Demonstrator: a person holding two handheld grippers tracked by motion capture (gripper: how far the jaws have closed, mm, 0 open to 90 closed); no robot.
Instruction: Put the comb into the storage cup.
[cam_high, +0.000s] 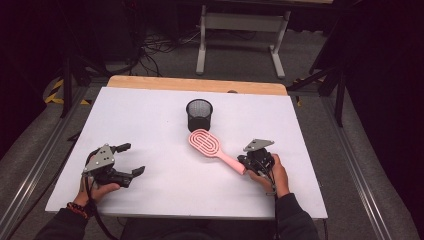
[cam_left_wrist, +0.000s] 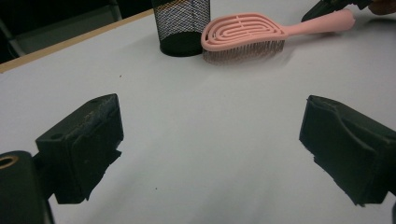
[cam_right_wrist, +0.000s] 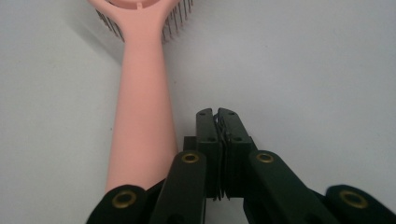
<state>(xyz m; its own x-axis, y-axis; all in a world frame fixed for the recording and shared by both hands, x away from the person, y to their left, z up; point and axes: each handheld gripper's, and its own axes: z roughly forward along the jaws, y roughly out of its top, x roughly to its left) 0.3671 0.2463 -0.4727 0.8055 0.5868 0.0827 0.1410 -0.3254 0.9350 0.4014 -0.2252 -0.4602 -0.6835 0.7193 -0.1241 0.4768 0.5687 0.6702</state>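
On the white tabletop (cam_high: 150, 125), pink hairbrush (cam_high: 212, 147) lies bristles down, head just beside black mesh cup (cam_high: 199, 114). Right gripper (cam_right_wrist: 217, 114): jaws pressed together, empty, alongside the brush handle's end. Left gripper (cam_high: 131, 160): jaws wide apart, well clear of the brush.

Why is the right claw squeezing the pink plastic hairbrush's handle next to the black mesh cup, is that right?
Not quite. The right claw is shut on nothing: in the right gripper view its jaws are pressed together beside the handle of the pink plastic hairbrush, not around it. The brush does lie next to the black mesh cup.
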